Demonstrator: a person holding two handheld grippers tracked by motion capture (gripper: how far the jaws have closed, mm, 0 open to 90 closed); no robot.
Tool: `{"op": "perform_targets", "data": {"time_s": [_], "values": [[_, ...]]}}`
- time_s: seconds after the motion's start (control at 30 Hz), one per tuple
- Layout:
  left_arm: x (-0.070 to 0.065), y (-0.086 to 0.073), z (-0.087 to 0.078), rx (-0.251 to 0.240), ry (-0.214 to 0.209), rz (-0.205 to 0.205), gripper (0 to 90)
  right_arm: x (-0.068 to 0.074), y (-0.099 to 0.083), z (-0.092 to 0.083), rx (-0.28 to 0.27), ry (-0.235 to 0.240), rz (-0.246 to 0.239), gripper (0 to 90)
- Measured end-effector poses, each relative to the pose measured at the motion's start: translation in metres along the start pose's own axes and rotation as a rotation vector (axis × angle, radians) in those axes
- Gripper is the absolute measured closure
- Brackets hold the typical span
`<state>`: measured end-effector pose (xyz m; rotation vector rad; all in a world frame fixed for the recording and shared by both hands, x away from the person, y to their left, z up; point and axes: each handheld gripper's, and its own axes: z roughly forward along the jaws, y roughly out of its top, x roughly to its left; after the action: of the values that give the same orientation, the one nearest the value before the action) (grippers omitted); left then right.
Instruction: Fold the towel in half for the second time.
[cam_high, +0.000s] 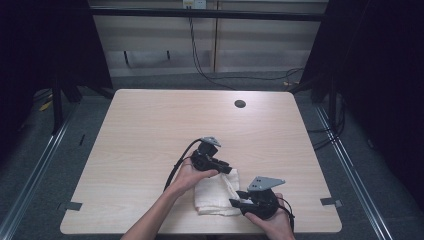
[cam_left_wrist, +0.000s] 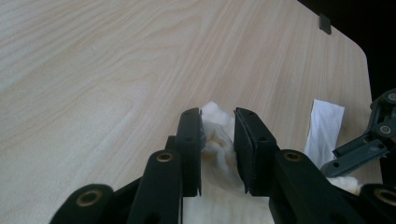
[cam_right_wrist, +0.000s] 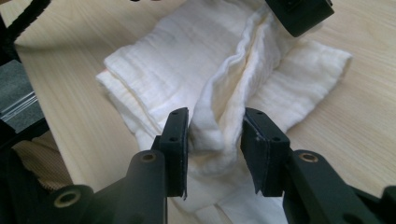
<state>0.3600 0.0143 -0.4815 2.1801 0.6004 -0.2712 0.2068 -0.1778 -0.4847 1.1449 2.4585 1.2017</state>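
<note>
Two claws worked one white cloth (cam_high: 217, 192) that lay bunched and partly folded near the front edge of the pale wooden counter (cam_high: 150, 125), toward the person's right. In the high view the left claw (cam_high: 227, 169) reached in from the cloth's far left edge, its hand (cam_high: 192, 175) resting on the wood beside the fabric, while the right claw (cam_high: 239, 200) came at the cloth from its right front side, held in the right hand (cam_high: 270, 215). In the left gripper view the left claw (cam_left_wrist: 218, 154) stood partly spread with a raised fold of the cloth (cam_left_wrist: 217, 144) between its jaws; whether the pads pressed on the fabric I could not tell. In the right gripper view the right claw (cam_right_wrist: 215, 149) was likewise partly spread around a standing ridge of the cloth (cam_right_wrist: 219, 102), the fabric close against the left pad and a visible gap at the right pad. The ridge ran away across the cloth toward the other claw's jaw at the top of that view. A dark round hole (cam_high: 240, 104) sat in the counter far from both hands.
</note>
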Motion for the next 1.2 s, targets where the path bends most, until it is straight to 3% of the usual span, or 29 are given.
{"op": "perform_targets", "data": {"time_s": [0.13, 0.27, 0.4, 0.57, 0.67, 0.77, 0.9, 0.97, 1.03, 1.2], "values": [[-0.001, 0.002, 0.006, -0.002, -0.018, 0.000, 69.9, -0.002, -0.005, -0.003, 0.004, -0.011, 0.001, 58.8], [-0.008, 0.007, 0.008, -0.001, -0.007, 0.030, 68.7, -0.007, -0.007, -0.004, 0.005, -0.022, 0.023, 54.4], [-0.008, 0.009, 0.008, -0.019, -0.012, 0.023, 67.5, -0.010, -0.006, -0.004, -0.001, -0.025, 0.022, 51.7], [-0.013, 0.008, -0.001, -0.046, -0.049, 0.042, 62.7, -0.015, -0.005, -0.007, -0.018, -0.062, 0.033, 50.6], [-0.017, 0.010, -0.011, -0.062, -0.014, 0.061, 59.3, -0.022, -0.004, -0.009, -0.023, -0.090, 0.049, 50.7], [-0.014, 0.010, -0.020, -0.080, 0.015, 0.050, 55.9, -0.026, -0.004, -0.011, -0.027, -0.114, 0.059, 50.8], [-0.009, 0.006, -0.031, -0.077, 0.055, 0.037, 52.1, -0.033, -0.003, -0.013, -0.028, -0.145, 0.047, 50.7], [-0.009, 0.005, -0.036, -0.066, 0.097, 0.031, 51.6, -0.038, 0.001, -0.012, -0.041, -0.162, 0.025, 49.6], [-0.010, 0.003, -0.043, -0.065, 0.094, 0.043, 50.5, -0.043, 0.007, -0.013, -0.056, -0.164, 0.026, 48.6], [-0.011, -0.003, -0.066, -0.062, 0.138, 0.052, 45.4, -0.055, 0.021, -0.029, -0.131, -0.142, 0.036, 45.9]]}}
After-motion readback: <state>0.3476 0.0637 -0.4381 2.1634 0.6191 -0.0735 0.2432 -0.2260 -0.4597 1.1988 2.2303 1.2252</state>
